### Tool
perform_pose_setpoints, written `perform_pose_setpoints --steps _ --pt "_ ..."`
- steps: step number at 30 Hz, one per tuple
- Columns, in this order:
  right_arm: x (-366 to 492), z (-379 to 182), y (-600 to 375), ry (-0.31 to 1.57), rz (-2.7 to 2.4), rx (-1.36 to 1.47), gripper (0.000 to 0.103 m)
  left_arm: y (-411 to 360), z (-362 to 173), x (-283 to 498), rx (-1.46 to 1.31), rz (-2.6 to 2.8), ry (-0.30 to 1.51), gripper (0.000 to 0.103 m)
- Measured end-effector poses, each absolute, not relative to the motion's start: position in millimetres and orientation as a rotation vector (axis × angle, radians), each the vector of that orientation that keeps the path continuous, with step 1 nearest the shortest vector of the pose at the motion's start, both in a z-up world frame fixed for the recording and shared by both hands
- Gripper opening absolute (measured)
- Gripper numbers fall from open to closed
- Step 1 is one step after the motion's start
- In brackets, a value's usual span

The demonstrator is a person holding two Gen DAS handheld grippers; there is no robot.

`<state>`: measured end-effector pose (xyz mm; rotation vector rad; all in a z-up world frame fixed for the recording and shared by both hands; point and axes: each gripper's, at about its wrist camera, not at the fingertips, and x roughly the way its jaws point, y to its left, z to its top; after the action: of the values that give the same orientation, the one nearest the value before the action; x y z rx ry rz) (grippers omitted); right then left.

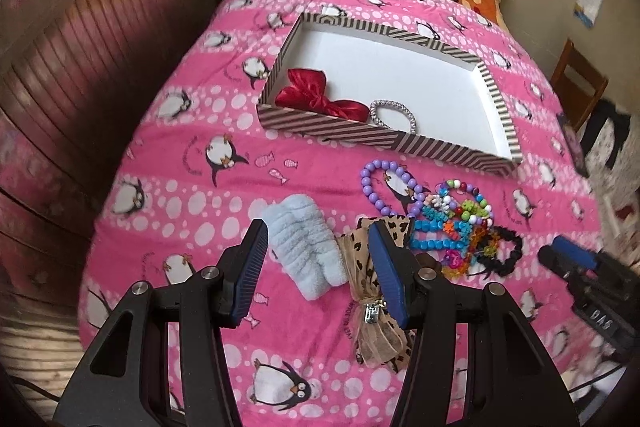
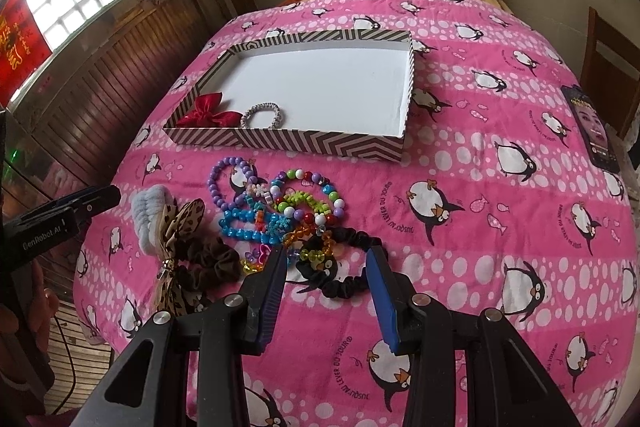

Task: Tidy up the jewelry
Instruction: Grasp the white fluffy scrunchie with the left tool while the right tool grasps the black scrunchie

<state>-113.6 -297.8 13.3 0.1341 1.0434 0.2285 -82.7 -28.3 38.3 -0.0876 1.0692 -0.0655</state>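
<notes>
Two pieces already lie in the shallow striped cardboard box with a white floor (image 2: 408,95): a red satin bow (image 2: 210,113) and a silvery beaded bracelet (image 2: 262,115), side by side in its near-left corner. Most remains outside on the pink penguin blanket (image 2: 480,187): a tangle of coloured bead bracelets (image 2: 280,207), a black scrunchie (image 2: 352,267), a brown scrunchie (image 2: 208,259), a leopard-print ribbon bow (image 1: 370,291) and a pale blue fluffy scrunchie (image 1: 304,247). The left gripper (image 1: 318,255) hangs wide and empty above the blue scrunchie; the right gripper (image 2: 326,263), parted and empty, hangs over the black one.
</notes>
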Motion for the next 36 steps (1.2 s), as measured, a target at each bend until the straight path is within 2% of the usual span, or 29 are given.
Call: perform_pose_setpoints --steps 7,21,36 --pt "-113 5 -304 1.061 0.223 0.147 0.039 6 26 -69 -0.304 -0.062 1.152 0.052" --pt "-108 -15 -308 1.101 0.217 0.156 0.039 12 -14 -62 -0.342 -0.048 1.263 0.053" --pt "-89 -42 -316 1.117 0.156 0.107 0.039 11 -30 -44 -0.351 -0.052 1.299 0.053"
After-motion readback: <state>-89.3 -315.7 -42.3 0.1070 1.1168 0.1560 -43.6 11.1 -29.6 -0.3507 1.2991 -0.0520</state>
